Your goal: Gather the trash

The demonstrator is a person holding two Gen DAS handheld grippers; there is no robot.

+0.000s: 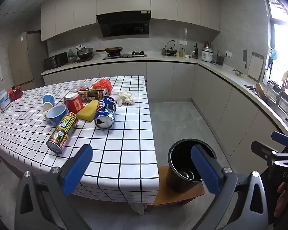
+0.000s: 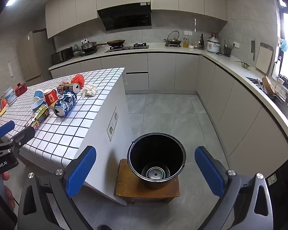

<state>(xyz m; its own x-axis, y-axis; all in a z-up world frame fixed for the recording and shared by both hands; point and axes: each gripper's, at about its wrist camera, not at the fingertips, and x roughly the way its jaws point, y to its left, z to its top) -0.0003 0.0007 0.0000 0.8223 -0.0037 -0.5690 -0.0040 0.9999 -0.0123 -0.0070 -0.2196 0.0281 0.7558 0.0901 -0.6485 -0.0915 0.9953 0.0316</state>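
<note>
Trash lies on the checked table (image 1: 124, 153): a green-yellow can (image 1: 62, 132) on its side nearest me, a blue Pepsi can (image 1: 105, 113), a yellow sponge (image 1: 87, 113), a red cup (image 1: 74, 102), blue cups (image 1: 55, 114), a second can (image 1: 93, 94), a white crumpled tissue (image 1: 124, 97) and red netting (image 1: 102, 85). A black bucket (image 2: 156, 161) stands on a wooden stool (image 2: 146, 189) beside the table. My left gripper (image 1: 142, 169) is open and empty above the table's near corner. My right gripper (image 2: 146, 170) is open and empty above the bucket.
A white tub (image 1: 2, 100) and a red box (image 1: 15, 93) sit at the table's far left. Kitchen counters (image 2: 240, 72) with a stove, pots and a sink run along the back and right walls. Grey tiled floor (image 2: 167, 111) lies between the table and counters.
</note>
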